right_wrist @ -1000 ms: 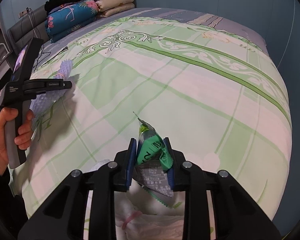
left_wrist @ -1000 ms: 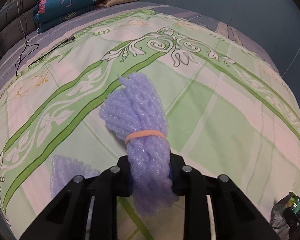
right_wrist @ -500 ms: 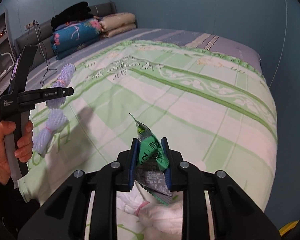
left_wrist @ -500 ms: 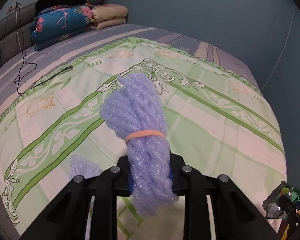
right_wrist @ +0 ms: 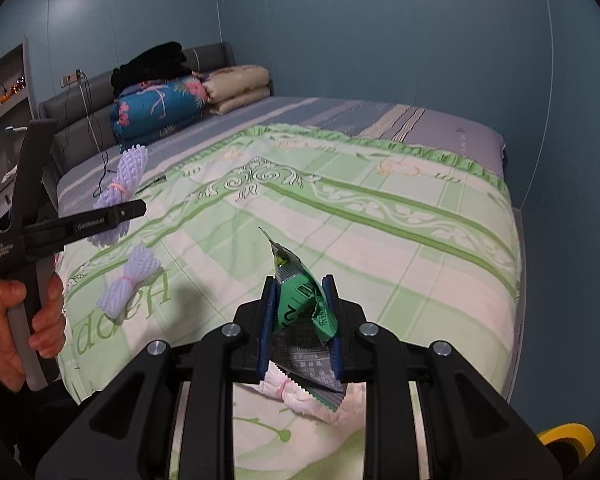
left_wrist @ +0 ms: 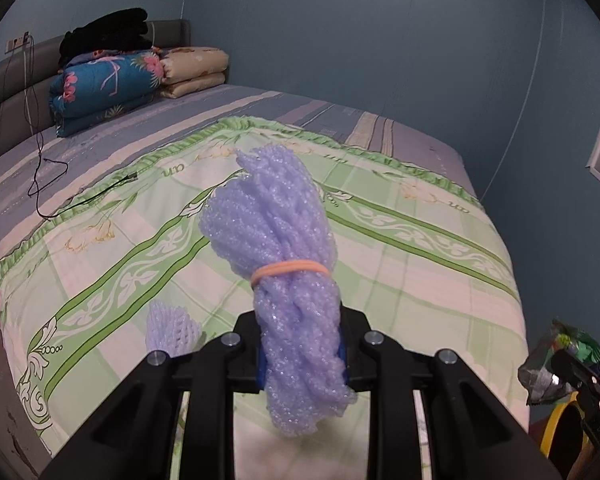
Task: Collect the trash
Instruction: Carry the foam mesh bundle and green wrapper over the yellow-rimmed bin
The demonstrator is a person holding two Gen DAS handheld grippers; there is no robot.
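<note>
My left gripper (left_wrist: 302, 348) is shut on a lilac foam-net bundle (left_wrist: 276, 240) tied with an orange rubber band, held well above the bed. The bundle also shows in the right wrist view (right_wrist: 120, 196). My right gripper (right_wrist: 300, 320) is shut on a green and silver snack wrapper (right_wrist: 300, 312), also held above the bed; the wrapper shows in the left wrist view (left_wrist: 556, 364) at the far right. A second lilac foam-net bundle (right_wrist: 132, 280) lies on the bedspread (right_wrist: 380, 240) near its left edge, also seen in the left wrist view (left_wrist: 172, 328). A white foam piece with a pink band (right_wrist: 296, 394) lies under the right gripper.
Folded quilts (left_wrist: 108, 84) with black clothing on top are stacked by the headboard. A black cable (left_wrist: 48, 184) trails over the bed's far left. A yellow bin rim (right_wrist: 564, 434) shows at the lower right, off the bed, and also in the left wrist view (left_wrist: 556, 428).
Both grippers have risen and drawn back from the bed with their loads; more wall and the whole bed now show. The second foam bundle stayed on the bedspread.
</note>
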